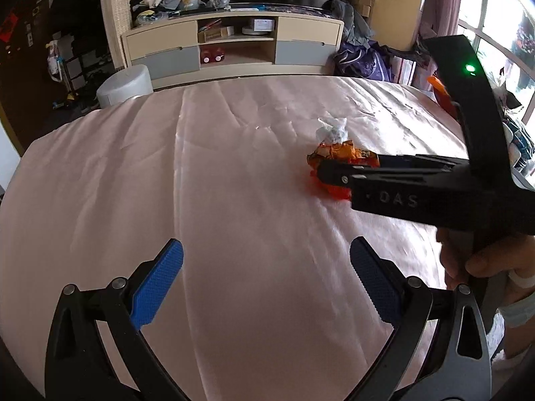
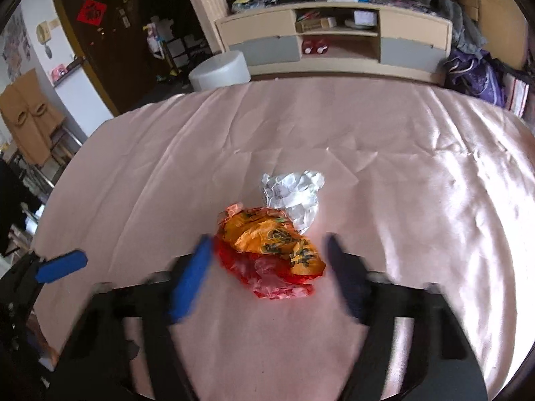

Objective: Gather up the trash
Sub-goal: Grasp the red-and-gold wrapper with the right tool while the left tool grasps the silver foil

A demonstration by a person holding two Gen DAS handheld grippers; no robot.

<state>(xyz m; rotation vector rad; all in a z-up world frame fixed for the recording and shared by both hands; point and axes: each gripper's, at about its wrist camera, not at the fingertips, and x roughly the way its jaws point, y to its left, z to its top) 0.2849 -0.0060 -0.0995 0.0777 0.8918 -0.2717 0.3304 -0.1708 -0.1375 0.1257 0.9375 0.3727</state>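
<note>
Right wrist view shows my right hand-held gripper (image 2: 269, 269) spread wide, its blue pads either side of the crumpled orange wrapper (image 2: 272, 245), not closed on it. That wrapper lies with a red plastic scrap (image 2: 271, 284) beneath it, and a crumpled white paper (image 2: 294, 197) touches its far side. All three sit near the middle of the pink-sheeted bed (image 2: 418, 183), slightly toward the near edge. From the left wrist I see my left hand-held gripper (image 1: 267, 280) wide apart over bare sheet, holding nothing, well apart from the pile and nearer the near edge.
</note>
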